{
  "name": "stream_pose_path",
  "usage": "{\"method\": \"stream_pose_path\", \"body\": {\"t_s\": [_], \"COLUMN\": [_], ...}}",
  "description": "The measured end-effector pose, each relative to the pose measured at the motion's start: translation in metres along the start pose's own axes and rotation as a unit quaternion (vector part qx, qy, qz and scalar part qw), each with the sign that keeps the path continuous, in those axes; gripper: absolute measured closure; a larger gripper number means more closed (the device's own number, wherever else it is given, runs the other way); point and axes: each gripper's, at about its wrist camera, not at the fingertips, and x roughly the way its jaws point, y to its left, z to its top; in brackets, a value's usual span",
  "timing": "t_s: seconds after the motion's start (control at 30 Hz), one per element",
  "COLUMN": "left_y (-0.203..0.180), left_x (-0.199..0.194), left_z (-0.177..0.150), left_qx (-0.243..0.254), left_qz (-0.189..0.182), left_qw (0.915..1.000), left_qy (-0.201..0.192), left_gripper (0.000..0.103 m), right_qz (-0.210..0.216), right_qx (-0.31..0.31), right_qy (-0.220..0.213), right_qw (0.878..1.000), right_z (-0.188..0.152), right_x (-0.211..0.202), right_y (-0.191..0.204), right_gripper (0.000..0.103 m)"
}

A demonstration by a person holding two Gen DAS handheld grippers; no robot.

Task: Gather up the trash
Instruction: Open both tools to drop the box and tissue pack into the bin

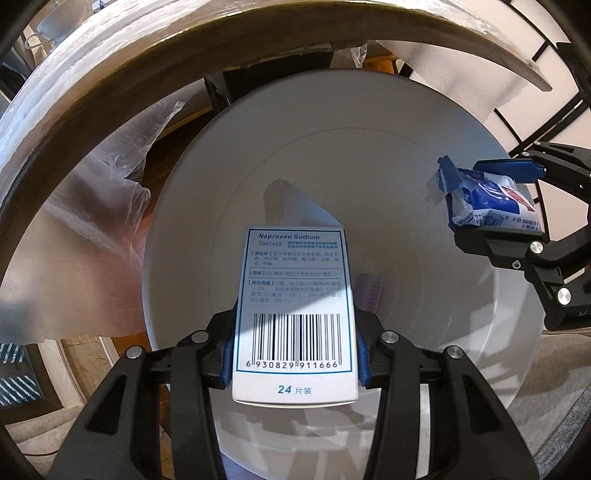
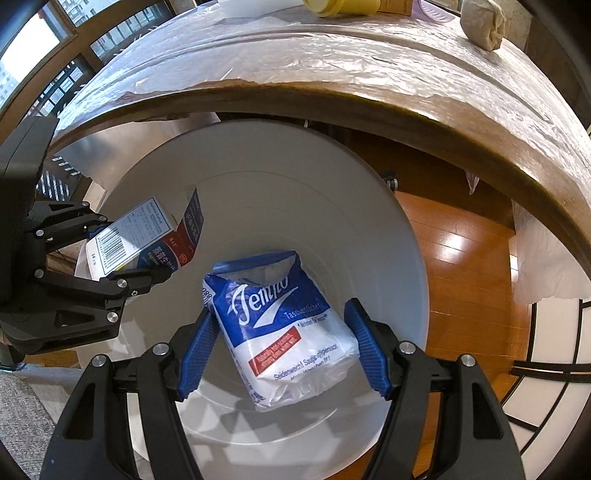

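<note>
Polished wood flooring (image 2: pixel 458 236) shows under my rig, and directly below both grippers sits a white round bin (image 1: pixel 406 177), tucked just beside the curved edge of a plastic-covered wooden table (image 2: pixel 332 74).

From my left wrist view, the medicine box (image 1: pixel 293 314) printed "Naproxen Sodium Tablets" stands barcode-up in the centre of the frame, clamped between the blue pads of my left gripper (image 1: pixel 295 363); the fingers are closed tight against both its sides. It hangs over the bin's open mouth, its top flap open.

My right gripper (image 2: pixel 282 347) hovers over the same bin. Its blue pads are spread wide, and the blue-and-white tissue packet (image 2: pixel 280 325) lies between them; the left pad seems to touch the packet's edge, the right pad stands clear, so I cannot tell whether anything is actually gripped. In the left view this gripper appears at 3 o'clock.

Farther out on the table, at 12 o'clock in the right view, a yellow container (image 2: pixel 343 6) lies, and a crumpled beige wad (image 2: pixel 482 24) at 1 o'clock.
</note>
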Motion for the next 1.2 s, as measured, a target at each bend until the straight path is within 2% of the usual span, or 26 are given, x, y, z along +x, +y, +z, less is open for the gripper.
{"method": "stream_pose_path", "body": {"t_s": [0.13,0.2,0.23,0.27,0.3,0.33,0.53,0.63,0.7,0.8,0.87,0.97,1.03,1.1,1.2], "left_y": [0.003,0.004,0.005,0.007,0.008,0.010,0.014,0.015,0.013,0.013,0.011,0.019,0.030,0.044,0.062], "left_x": [0.001,-0.002,-0.004,-0.006,-0.008,-0.010,-0.026,-0.046,-0.072,-0.108,-0.132,-0.149,-0.151,-0.149,-0.139], "left_z": [0.000,0.001,0.001,0.002,0.002,0.002,0.000,-0.001,-0.001,0.001,0.008,0.029,0.049,0.068,0.088], "left_qx": [0.002,0.001,-0.001,-0.008,-0.012,-0.016,-0.022,-0.015,-0.005,0.007,0.011,-0.001,-0.017,-0.041,-0.068], "left_qz": [0.001,-0.001,-0.001,0.004,0.004,0.002,0.000,-0.004,-0.014,-0.020,-0.001,0.041,0.053,0.062,0.058], "left_qw": [1.0000,0.9999,0.9999,0.9998,0.9996,0.9995,0.9993,0.9986,0.9968,0.9914,0.9845,0.9743,0.9718,0.9711,0.9701], "left_qy": [0.001,-0.011,-0.016,-0.020,-0.025,-0.028,-0.030,-0.050,-0.078,-0.129,-0.175,-0.222,-0.229,-0.227,-0.226], "left_gripper": [0.055,0.055,0.045,0.028,0.026,0.026,0.026,0.026,0.026,0.011,0.004,0.003,0.003,0.003,0.003], "right_qz": [0.000,0.001,-0.003,-0.002,0.001,0.002,-0.009,-0.027,-0.044,-0.069,-0.091,-0.118,-0.134,-0.133,-0.131], "right_qx": [0.002,0.001,0.002,0.004,0.009,0.014,0.030,0.026,0.024,0.028,0.040,0.071,0.091,0.110,0.136], "right_qy": [0.001,-0.001,-0.005,-0.006,-0.010,-0.015,-0.051,-0.087,-0.122,-0.175,-0.204,-0.239,-0.247,-0.252,-0.246], "right_qw": [1.000,1.000,1.000,1.000,1.000,1.000,0.998,0.995,0.991,0.982,0.974,0.961,0.955,0.952,0.951], "right_z": [-0.002,-0.002,-0.003,-0.003,-0.003,-0.004,-0.006,-0.004,-0.004,0.004,0.012,0.032,0.044,0.060,0.080], "right_x": [0.000,-0.001,-0.003,-0.004,-0.007,-0.010,-0.040,-0.070,-0.093,-0.126,-0.141,-0.150,-0.149,-0.147,-0.136], "right_y": [0.000,0.001,0.001,0.000,-0.001,-0.002,-0.008,-0.008,-0.010,-0.017,-0.025,-0.046,-0.059,-0.069,-0.086], "right_gripper": [0.035,0.035,0.032,0.031,0.028,0.025,0.023,0.018,0.015,0.008,0.004,0.004,0.004,0.004,0.004]}}
